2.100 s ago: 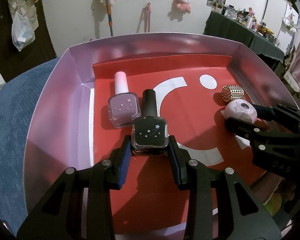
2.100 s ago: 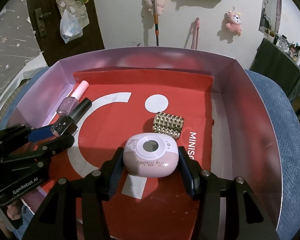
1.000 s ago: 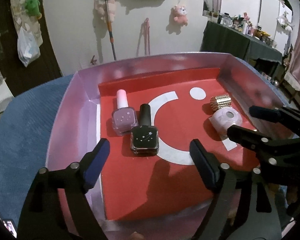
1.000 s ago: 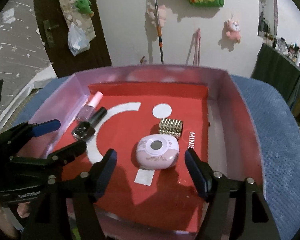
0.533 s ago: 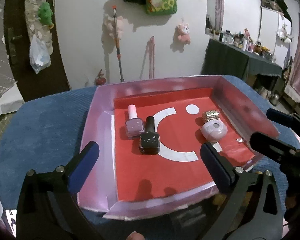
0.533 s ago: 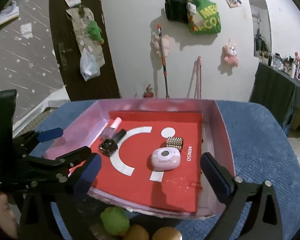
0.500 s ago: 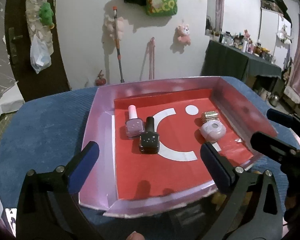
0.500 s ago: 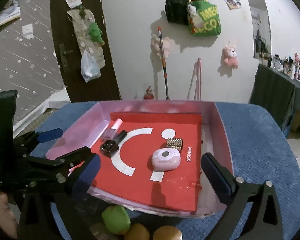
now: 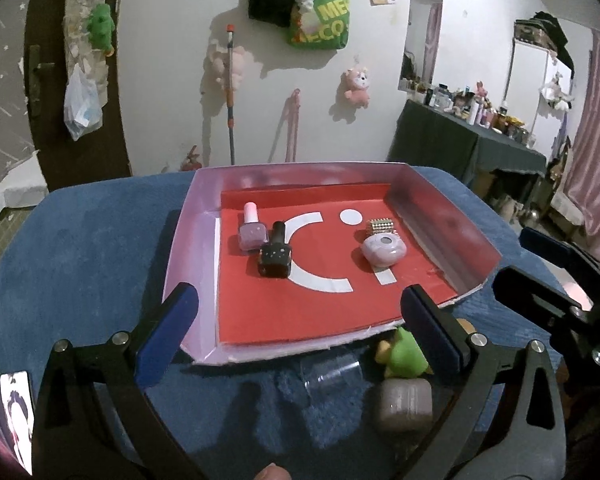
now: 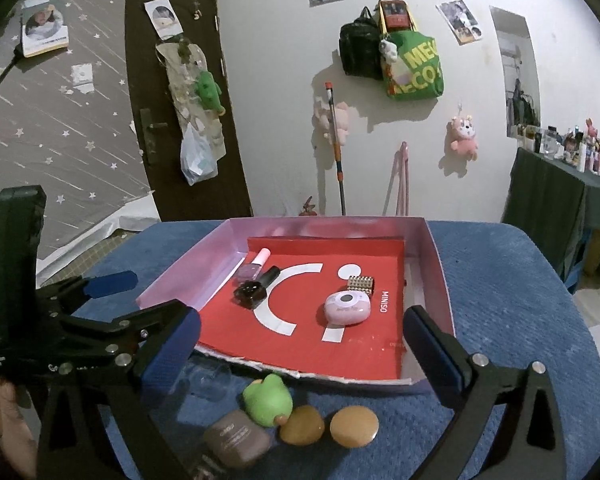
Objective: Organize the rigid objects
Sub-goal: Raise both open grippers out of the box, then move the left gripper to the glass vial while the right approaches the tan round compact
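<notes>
A pink tray (image 9: 188, 232) with a red liner holds a lilac nail polish bottle (image 9: 253, 236), a black nail polish bottle (image 9: 276, 258), a pink round case (image 9: 383, 246) and a gold studded piece (image 9: 381, 226). My left gripper (image 9: 298, 312) hangs open and empty over the tray's near edge. My right gripper (image 10: 302, 328) is also open and empty, set back from the tray (image 10: 440, 276). The right wrist view shows the pink case (image 10: 347, 308) and black bottle (image 10: 256, 290) lying free inside. Each gripper appears at the side of the other's view.
On the blue cloth in front of the tray lie a green frog toy (image 10: 268, 398), two brown round pieces (image 10: 302, 424), a brown bottle (image 10: 236, 442) and a clear cup (image 10: 208, 376). A dark table with bottles stands at the far right.
Both grippers have drawn back and upward from the tray, and their jaws have spread wider than a second ago. The objects in front of the tray have come into view.
</notes>
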{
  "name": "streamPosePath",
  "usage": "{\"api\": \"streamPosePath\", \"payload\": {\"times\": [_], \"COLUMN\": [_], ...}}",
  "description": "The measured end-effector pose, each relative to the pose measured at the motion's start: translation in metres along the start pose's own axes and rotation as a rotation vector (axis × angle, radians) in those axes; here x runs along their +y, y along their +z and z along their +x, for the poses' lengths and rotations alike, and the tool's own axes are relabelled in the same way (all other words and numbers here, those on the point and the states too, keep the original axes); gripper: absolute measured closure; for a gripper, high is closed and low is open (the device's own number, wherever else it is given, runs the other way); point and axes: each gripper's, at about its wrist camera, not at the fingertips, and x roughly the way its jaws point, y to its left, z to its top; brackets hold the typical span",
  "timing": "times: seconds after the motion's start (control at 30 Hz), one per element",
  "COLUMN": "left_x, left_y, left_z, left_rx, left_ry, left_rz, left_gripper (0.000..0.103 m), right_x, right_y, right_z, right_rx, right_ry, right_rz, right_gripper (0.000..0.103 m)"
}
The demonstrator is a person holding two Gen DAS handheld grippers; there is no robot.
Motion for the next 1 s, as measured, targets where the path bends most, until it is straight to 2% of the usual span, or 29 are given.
{"api": "streamPosePath", "payload": {"times": [0.1, 0.43, 0.57, 0.77, 1.0], "left_x": [-0.004, -0.011, -0.016, -0.013, -0.006], "left_y": [-0.010, -0.033, -0.042, -0.055, -0.071], "left_z": [-0.007, -0.024, -0.032, -0.036, -0.035], "left_rx": [-0.007, -0.011, -0.038, -0.022, 0.011], "left_ry": [0.042, 0.058, 0.092, 0.036, 0.029], "left_rz": [0.011, 0.003, 0.025, -0.020, -0.068], "left_gripper": [0.000, 0.000, 0.000, 0.000, 0.000], "right_x": [0.006, 0.018, 0.024, 0.023, 0.018], "right_y": [-0.005, -0.025, -0.034, -0.048, -0.060], "right_z": [-0.010, -0.041, -0.048, -0.055, -0.061], "right_rx": [-0.021, -0.084, -0.091, -0.076, -0.063], "right_ry": [-0.021, -0.068, -0.079, -0.083, -0.091], "right_rz": [-0.028, -0.071, -0.097, -0.089, -0.069], "right_gripper": [0.000, 0.000, 0.000, 0.000, 0.000]}}
